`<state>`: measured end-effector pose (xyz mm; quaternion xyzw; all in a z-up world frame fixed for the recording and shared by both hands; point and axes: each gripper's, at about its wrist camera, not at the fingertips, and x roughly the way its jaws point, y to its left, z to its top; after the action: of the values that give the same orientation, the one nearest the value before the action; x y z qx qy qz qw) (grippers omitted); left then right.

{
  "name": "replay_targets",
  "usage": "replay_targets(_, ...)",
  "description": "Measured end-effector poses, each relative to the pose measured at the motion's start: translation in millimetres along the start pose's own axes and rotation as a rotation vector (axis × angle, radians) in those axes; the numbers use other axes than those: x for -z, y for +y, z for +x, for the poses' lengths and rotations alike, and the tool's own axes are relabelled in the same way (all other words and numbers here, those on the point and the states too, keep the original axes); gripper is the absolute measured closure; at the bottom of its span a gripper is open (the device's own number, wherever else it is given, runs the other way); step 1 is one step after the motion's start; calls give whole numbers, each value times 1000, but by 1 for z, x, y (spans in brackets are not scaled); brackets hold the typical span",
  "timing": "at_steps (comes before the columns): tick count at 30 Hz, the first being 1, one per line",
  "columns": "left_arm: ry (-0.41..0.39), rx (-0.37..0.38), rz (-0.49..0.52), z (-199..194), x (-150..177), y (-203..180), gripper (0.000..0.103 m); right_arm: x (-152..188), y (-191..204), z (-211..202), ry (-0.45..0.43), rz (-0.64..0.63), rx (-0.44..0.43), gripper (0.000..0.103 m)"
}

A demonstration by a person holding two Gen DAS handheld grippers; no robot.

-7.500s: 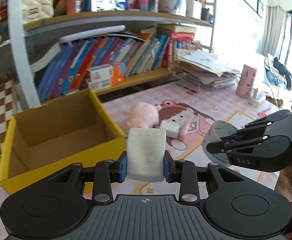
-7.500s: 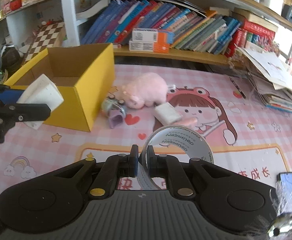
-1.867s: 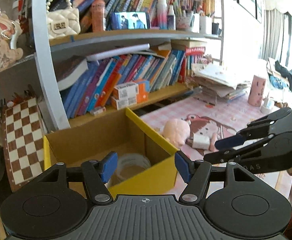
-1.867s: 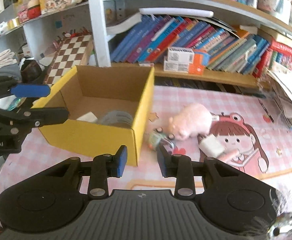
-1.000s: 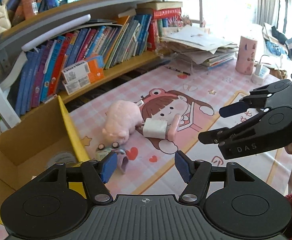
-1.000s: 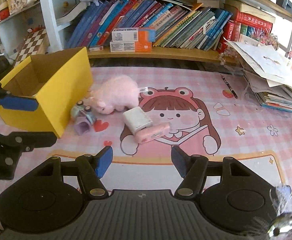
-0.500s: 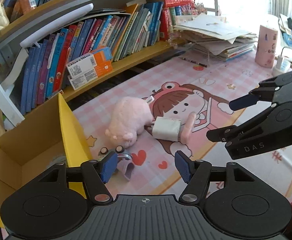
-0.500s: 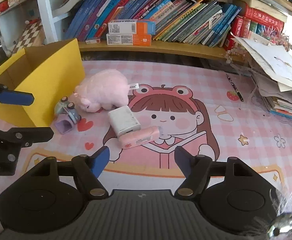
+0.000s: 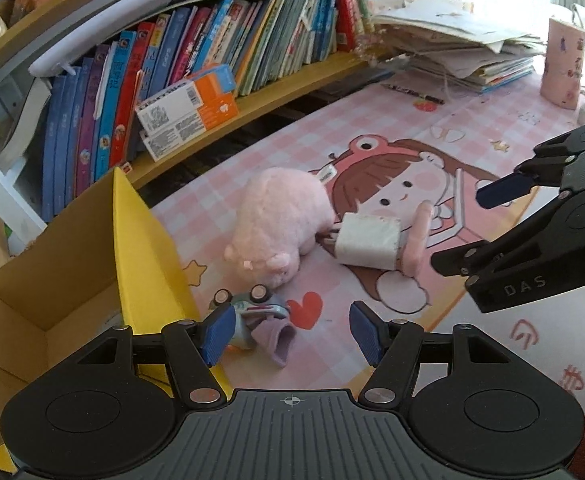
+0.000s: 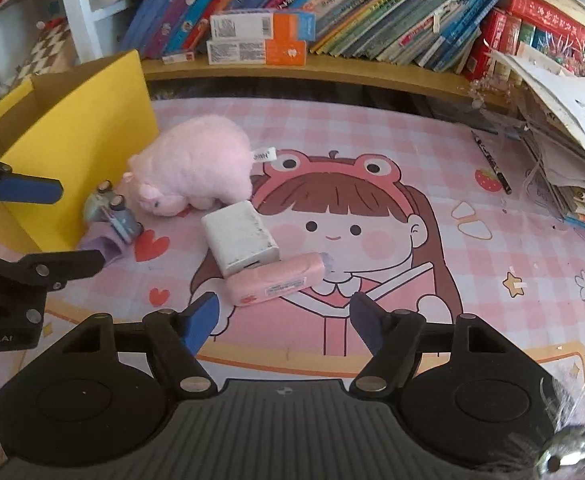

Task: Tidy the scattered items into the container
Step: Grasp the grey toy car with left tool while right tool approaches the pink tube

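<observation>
Pink checked mat [image 10: 432,148]: soft printed sheet with a cartoon girl, filling the middle of both your views; everything scattered lies on it.
Yellow cardboard box [image 9: 140,240]: the container, open-topped, brown inside, at the left edge of both frames.
Plush pig [image 10: 196,164]: fuzzy, rounded, pink, left of centre in your right view, just beside the box wall.
White block [image 10: 238,236]: matte, boxy, scuffed, centre frame; touching the pink packet at its lower edge.
Pink packet [image 10: 276,282]: smooth wrapped oblong with a small label, lying slanted just above your right fingertips.
Toy car [image 9: 248,306]: small, grey-blue with round wheels, tipped over against a lilac piece [image 9: 276,340], low centre in your left view.
Your left gripper [image 9: 292,330]: jaws parted about halfway, nothing clamped; the car sits by the left blue pad, not pressed. Tilted steeply down at the mat.
Your right gripper [image 10: 284,320]: jaws wide apart, empty, the packet just beyond the tips and untouched. Also pitched downward.
</observation>
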<state>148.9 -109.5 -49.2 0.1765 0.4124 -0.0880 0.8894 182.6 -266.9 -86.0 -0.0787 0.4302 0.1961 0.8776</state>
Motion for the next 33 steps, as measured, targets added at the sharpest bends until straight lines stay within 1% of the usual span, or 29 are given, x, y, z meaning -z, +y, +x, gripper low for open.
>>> replay_targets(4,-1,-30,8,6,1,2,39,-3,0,6,2,-30,10,32)
replay_targets(6,-4,-44,29,8,1,1,39,-4,0,9,4,-39,11,32)
replay_targets(8,-5,-65,73,11,1,-3,41,-6,-1,13,9,-45,10,32)
replay_targets(9,-7,-70,96,12,1,-5,46,-6,-1,15,12,-46,11,32)
replay_targets(12,4,-74,146,17,2,-10,57,-8,-1,20,14,-49,6,32)
replay_targets(15,34,-66,156,25,4,-12,61,-9,0,24,18,-54,-1,32)
replay_targets(20,79,-65,164,36,6,-13,64,-9,1,31,24,-60,-23,32)
replay_targets(26,71,-86,186,38,8,-16,65,-10,2,38,37,-73,-37,32)
replay_targets(28,68,-89,193,38,9,-17,67,-10,2,42,43,-75,-41,32)
replay_targets(30,56,-84,195,35,8,-17,78,-10,2,45,47,-80,-41,32)
replay_targets(32,42,-56,190,31,6,-19,82,-10,3,46,46,-83,-34,33)
replay_targets(33,37,-40,189,28,6,-20,88,-10,2,46,46,-82,-32,34)
